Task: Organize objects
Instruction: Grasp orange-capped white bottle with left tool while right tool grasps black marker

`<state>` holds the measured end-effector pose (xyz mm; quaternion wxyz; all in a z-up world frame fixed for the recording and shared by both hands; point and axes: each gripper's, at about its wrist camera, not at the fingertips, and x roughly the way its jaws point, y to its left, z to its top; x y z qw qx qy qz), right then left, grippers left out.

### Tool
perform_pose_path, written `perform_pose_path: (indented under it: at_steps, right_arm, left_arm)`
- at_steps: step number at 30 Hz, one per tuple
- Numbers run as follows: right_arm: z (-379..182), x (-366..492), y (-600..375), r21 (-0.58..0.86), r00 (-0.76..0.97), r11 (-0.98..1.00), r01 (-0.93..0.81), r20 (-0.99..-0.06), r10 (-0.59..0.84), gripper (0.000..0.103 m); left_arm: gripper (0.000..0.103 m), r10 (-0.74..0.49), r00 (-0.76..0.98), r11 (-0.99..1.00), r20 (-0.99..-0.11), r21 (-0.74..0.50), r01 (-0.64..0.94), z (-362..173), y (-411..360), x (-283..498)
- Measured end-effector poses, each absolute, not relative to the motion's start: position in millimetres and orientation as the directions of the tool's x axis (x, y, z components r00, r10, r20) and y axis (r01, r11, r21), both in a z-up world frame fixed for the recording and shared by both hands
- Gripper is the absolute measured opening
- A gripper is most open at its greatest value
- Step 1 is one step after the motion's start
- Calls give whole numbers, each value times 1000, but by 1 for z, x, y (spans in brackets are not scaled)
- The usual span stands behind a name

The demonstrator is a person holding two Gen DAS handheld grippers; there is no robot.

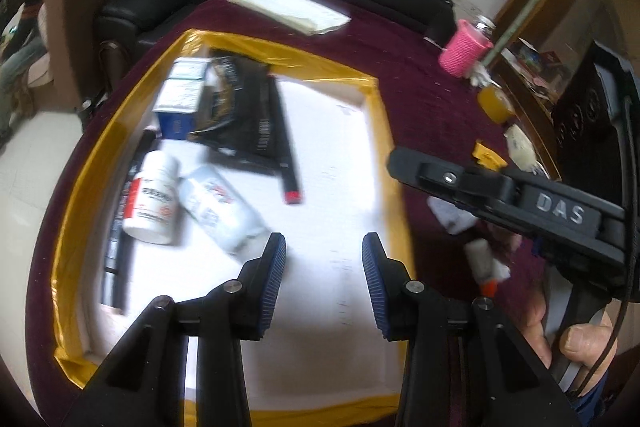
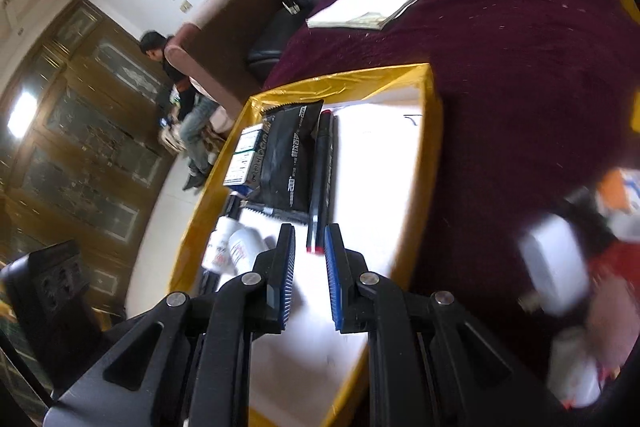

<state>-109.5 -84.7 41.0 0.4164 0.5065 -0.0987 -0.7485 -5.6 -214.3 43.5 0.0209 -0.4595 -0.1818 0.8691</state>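
Hovering over tray (image 1: 224,41): left gripper (image 1: 324,247) part-open, right gripper (image 2: 310,247) shut, both empty; loose items (image 1: 486,263) lie beyond tray's right edge, nearer right.

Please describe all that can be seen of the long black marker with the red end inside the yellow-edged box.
The long black marker with the red end is a slim, plastic-looking stick with pale, unreadable print along its body. It lies flat on the white floor of the yellow-edged shallow box, its red end pointing toward the cameras. Its side runs along the black foil pouch, seemingly touching it. No claw touches it.
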Motion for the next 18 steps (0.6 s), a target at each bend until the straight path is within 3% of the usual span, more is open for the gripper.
perform_pose_path:
  at_steps: [7,9,18]
  right_arm:
    - [65,-97,17,583,-249,-647,492,-618,-746,15]
    - [68,-97,51,577,-303,-677,458,-614,-729,21]
    - [26,-113,147,574,-378,-783,239,-688,-620,21]
  left_arm:
    - [35,272,-564,-941,-780,-339,16,54,-162,-5]
    - [35,307,-540,-938,-783,-344,-34,53,-141,-8]
    - [35,393,-408,-915,-824,-392,-90,26,-60,-38]
